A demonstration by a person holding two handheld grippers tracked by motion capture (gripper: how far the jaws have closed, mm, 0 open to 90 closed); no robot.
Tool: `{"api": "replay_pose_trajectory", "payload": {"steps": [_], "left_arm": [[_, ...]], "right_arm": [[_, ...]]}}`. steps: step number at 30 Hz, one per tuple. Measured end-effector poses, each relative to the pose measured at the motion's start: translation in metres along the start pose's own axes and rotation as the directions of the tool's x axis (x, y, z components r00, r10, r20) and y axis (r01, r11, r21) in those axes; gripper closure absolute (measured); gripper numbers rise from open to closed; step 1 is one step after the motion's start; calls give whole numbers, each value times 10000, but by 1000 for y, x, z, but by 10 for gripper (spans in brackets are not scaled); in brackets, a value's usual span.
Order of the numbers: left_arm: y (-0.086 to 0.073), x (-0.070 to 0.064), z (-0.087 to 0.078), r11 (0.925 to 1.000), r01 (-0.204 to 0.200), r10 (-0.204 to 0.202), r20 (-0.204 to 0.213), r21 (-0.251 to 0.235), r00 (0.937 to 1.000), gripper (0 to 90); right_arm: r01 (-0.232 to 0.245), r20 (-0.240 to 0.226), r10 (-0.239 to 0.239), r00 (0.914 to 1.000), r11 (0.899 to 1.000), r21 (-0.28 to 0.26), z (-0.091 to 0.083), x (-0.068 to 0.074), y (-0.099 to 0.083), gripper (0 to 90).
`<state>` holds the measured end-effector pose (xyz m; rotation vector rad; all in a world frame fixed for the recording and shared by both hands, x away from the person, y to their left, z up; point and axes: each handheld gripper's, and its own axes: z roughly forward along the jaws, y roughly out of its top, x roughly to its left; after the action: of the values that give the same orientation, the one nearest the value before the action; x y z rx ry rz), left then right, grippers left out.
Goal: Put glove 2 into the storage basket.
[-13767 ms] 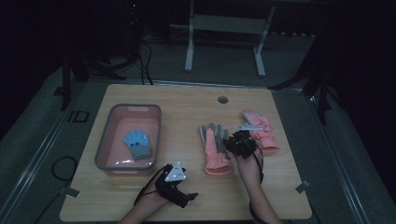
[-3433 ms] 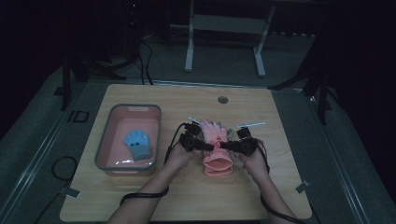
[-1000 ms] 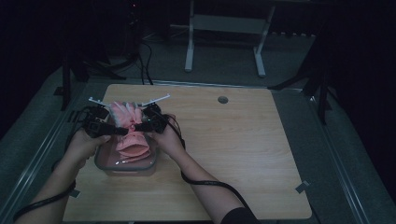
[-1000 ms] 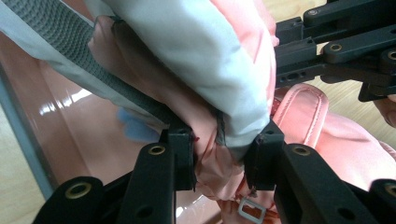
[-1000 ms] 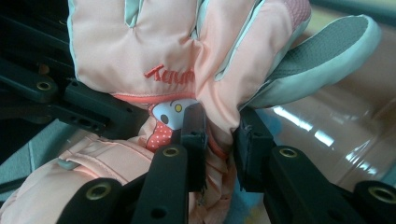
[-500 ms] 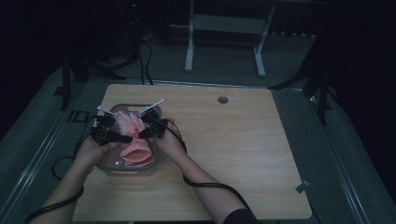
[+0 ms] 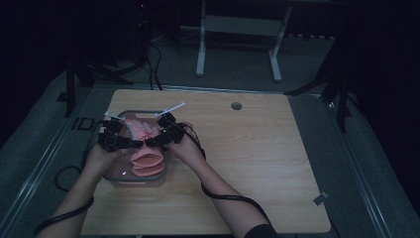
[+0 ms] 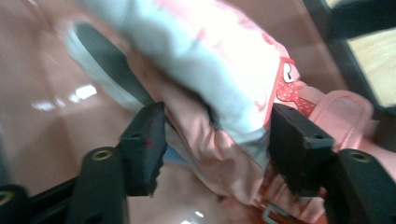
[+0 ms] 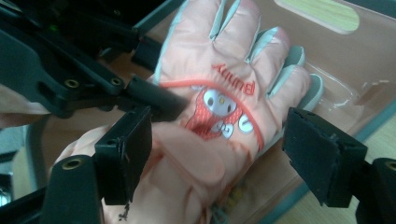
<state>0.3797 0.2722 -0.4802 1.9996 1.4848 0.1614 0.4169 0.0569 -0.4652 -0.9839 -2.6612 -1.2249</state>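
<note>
Here, over the near left part of a pale wood-grain table [image 7: 257,163], the two tongs meet above a shallow rectangular tray [image 7: 148,179] of glossy pinkish plastic with rounded corners.

Left tongs [image 8: 217,140]: black, blocky jaws with matt, slightly chipped pads, closed onto a bunched fold of glove [image 8: 224,93]. The cloth between the pads is soft and padded, salmon pink, with a pale grey panel and a dark strip along one finger; a red spotted cartoon patch shows just beside the right-hand pad. Under the jaws lies the shiny tray floor, with light glinting off it.

Right tongs [image 9: 217,154]: jaws stand wide apart. The left pad touches the puffy cuff side of the glove [image 9: 224,93]; the right pad stands clear of it, over the tray wall [image 9: 327,100]. The glove lies flat between and beyond the jaws, fingers spread away from the tongs, pale grey strips between them, a stitched cartoon face and red lettering on the back. The left tongs' black frame crosses just beyond the left jaw.

From the high view, left tongs [image 7: 116,140] and right tongs [image 7: 166,133] sit either side of the pink gloves [image 7: 146,153], inside the tray's outline. Thin white rods stick out from both. Bare forearms; black cable [image 7: 233,198] trails from the right one.
</note>
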Motion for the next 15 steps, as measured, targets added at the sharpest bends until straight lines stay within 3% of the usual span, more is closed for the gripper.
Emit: {"api": "replay_pose_trajectory", "payload": {"steps": [3,8,12,15], "left_arm": [[2,-3,-1,9997,35,-41,-237,-256,9997,305],[1,-3,-3,9979,112,-156,-688,-639,9975,153],[-1,-2,-9,9939,126,-196,-638,-1097,9978,145],[-3,-3,-15,9878,30,-95,-412,-1555,9991,36]], "right_arm": [[-12,-199,7,9998,9997,-261,-7,-3,-6,205],[-180,-385,157,9991,9980,-598,-20,-10,-12,200],[-222,-359,197,9992,9971,-730,-29,-15,-15,194],[-219,-411,186,9990,9965,-811,-36,-18,-18,189]]}}
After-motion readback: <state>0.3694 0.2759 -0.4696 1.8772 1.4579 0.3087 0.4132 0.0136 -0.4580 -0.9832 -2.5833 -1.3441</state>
